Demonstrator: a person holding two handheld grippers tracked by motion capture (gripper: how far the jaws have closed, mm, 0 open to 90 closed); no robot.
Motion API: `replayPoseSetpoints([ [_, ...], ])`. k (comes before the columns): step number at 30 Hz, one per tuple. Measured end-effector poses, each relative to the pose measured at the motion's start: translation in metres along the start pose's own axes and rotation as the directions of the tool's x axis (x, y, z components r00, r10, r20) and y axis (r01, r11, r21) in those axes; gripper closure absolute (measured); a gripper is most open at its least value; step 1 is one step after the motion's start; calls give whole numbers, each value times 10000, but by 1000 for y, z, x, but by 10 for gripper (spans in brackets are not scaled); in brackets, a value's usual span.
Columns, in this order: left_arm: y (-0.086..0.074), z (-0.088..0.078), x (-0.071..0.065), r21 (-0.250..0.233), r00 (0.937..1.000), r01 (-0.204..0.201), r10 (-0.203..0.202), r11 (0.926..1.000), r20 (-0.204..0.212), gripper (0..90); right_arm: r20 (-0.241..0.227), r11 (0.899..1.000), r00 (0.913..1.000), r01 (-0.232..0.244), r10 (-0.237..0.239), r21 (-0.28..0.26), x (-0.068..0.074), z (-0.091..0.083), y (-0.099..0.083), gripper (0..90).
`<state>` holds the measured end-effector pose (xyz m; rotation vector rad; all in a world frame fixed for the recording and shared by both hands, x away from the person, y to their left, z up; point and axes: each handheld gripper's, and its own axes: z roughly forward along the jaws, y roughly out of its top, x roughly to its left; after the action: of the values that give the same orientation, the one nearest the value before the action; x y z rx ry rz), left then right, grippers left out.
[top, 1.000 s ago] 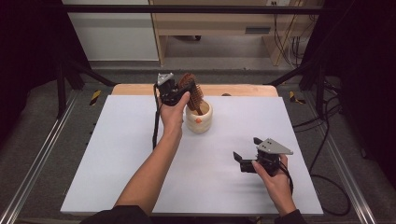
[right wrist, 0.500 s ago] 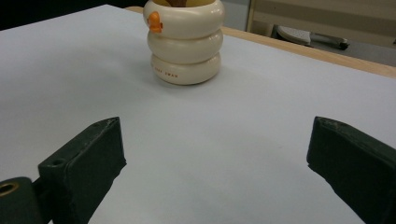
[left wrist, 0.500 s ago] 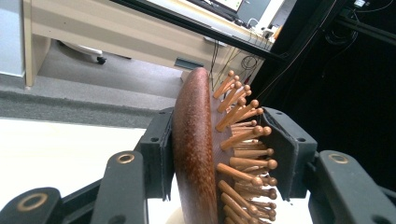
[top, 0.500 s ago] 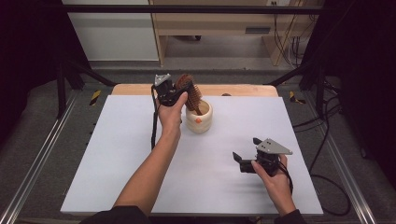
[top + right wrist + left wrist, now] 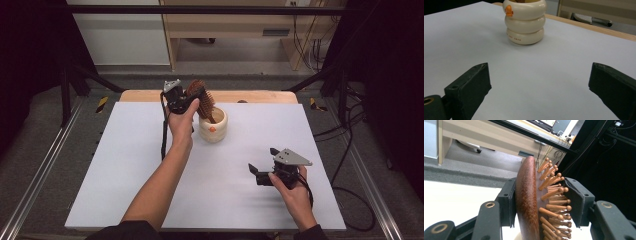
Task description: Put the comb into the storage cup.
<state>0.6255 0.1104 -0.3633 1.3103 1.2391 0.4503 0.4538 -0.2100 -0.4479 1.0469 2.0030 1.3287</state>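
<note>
A dark wooden hairbrush (image 5: 201, 98) with pegged bristles stands tilted, its handle down inside a cream ringed cup (image 5: 214, 128) with an orange mark. My left gripper (image 5: 190, 100) is shut on the brush head. In the left gripper view one pad lies on the brush's smooth back (image 5: 526, 195) and the other meets the bristle tips, around my left gripper (image 5: 540, 202). Its jaws have just been opening slightly with the brush still between them. My right gripper (image 5: 262, 161) rests low at the front right, open and empty. It (image 5: 539, 85) faces the cup (image 5: 525, 22).
The white tabletop (image 5: 125, 175) has a wooden edge (image 5: 260, 96) along the back. Metal rails (image 5: 40, 175) flank the table and cables (image 5: 350, 190) lie on the right floor. A black cable (image 5: 163, 135) hangs from the left gripper.
</note>
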Motion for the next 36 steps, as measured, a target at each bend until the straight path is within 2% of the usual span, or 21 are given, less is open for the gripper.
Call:
replayPoseSetpoints([
  [12, 0, -1, 5, 17, 9996, 297, -297, 9996, -5, 459, -2, 10000, 10000, 67, -67, 38, 1, 0, 0, 43],
  [36, -2, -2, 4, -6, 10000, -25, 25, 10000, -9, 403, -18, 10000, 10000, 84, -84, 46, 1, 0, 0, 43],
])
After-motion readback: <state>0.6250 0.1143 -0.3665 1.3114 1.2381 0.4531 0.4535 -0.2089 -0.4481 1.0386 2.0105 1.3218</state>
